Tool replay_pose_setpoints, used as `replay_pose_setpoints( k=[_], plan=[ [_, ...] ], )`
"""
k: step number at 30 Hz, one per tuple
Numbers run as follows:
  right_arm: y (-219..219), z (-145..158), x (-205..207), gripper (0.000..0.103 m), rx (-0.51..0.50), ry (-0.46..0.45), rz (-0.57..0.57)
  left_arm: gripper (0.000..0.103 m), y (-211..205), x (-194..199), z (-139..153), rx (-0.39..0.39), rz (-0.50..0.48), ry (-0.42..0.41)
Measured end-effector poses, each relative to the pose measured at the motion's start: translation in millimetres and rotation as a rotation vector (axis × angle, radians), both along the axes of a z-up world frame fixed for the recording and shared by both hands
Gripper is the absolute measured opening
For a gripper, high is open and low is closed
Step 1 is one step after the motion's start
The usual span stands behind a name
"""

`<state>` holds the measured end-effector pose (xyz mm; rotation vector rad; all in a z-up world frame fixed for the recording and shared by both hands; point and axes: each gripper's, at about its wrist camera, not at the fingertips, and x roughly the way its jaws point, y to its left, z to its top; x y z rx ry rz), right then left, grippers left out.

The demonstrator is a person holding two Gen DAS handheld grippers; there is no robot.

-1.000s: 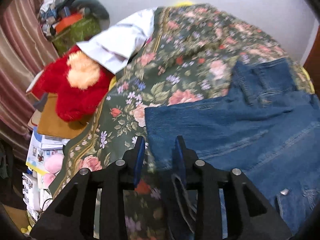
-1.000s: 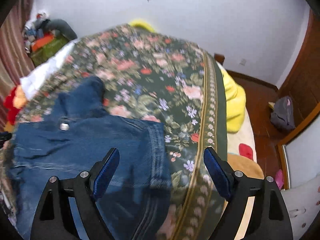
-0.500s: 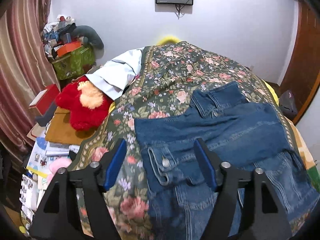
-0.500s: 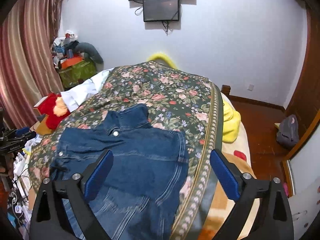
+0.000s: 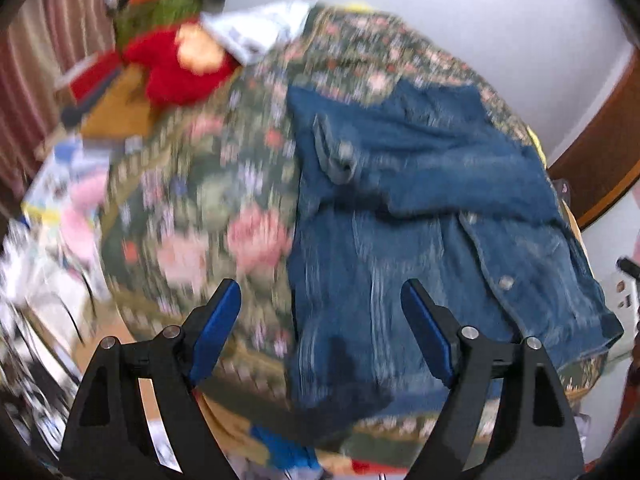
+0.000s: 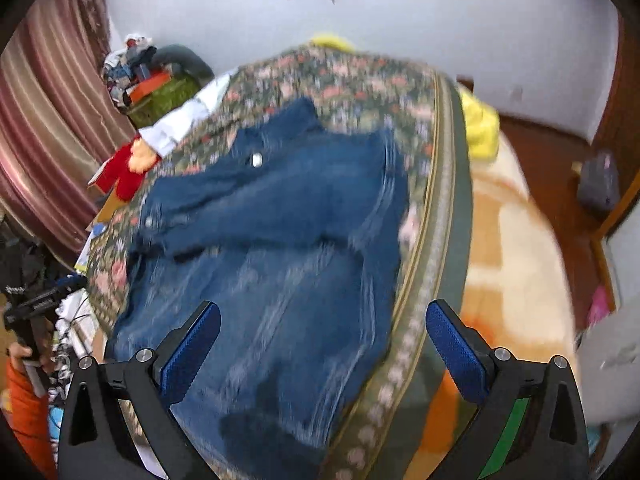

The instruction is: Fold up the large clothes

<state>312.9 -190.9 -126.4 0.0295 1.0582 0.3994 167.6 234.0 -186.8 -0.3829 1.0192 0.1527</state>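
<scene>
A blue denim jacket [image 5: 420, 208] lies on the floral bedspread [image 5: 224, 184], its sleeves folded across the chest. It also shows in the right wrist view [image 6: 280, 240]. My left gripper [image 5: 320, 320] is open and empty, held above the jacket's near left hem. My right gripper [image 6: 320, 344] is open and empty, above the jacket's near right hem by the bedspread's border [image 6: 432, 264]. Both views are motion-blurred.
A red plush toy [image 5: 176, 68] and white cloth [image 5: 256, 32] lie at the bed's far left, with clutter [image 5: 52, 208] beside the bed. A yellow pillow [image 6: 480, 128] and an orange blanket [image 6: 508, 248] lie to the right. A curtain [image 6: 44, 128] hangs left.
Both grippers have dropped and pulled back toward the near edge of the bed. The left gripper, nearly shut one second ago, now stands wide open. The jacket lies as before.
</scene>
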Motion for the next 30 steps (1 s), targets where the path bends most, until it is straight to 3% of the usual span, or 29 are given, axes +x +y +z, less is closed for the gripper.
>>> replay_pose_setpoints(
  k=[8, 10, 14, 17, 22, 23, 26, 28, 30],
  plan=[
    [-5, -38, -19, 0.098, 0.110, 0.140, 0.003, 0.082, -13, -24, -55, -0.235, 0.028, 0.089],
    [0, -42, -21, 0.087, 0.124, 0.159, 0.027, 0.082, -19, -25, -64, -0.272, 0.018, 0.102],
    [9, -49, -26, 0.081, 0.133, 0.148, 0.035, 0.082, -28, -22, -76, -0.290, 0.028, 0.107],
    [14, -51, -26, 0.070, 0.153, 0.145, 0.039, 0.082, -27, -23, -85, -0.329, 0.049, 0.102],
    [19, -54, -16, 0.042, 0.205, 0.173, 0.047, 0.081, -28, -22, -91, -0.344, 0.052, 0.090],
    [21, -53, -14, 0.040, 0.208, 0.174, 0.051, 0.077, -27, -24, -91, -0.338, 0.067, 0.085],
    [21, -47, -12, 0.030, 0.228, 0.144, 0.048, 0.052, -25, -28, -83, -0.374, 0.096, 0.062],
    [24, -39, -9, 0.025, 0.229, 0.103, 0.054, 0.019, -27, -27, -68, -0.323, 0.092, 0.061],
    [29, -30, -5, 0.023, 0.229, 0.063, 0.071, 0.018, -26, -24, -54, -0.310, 0.083, 0.032]
  ],
)
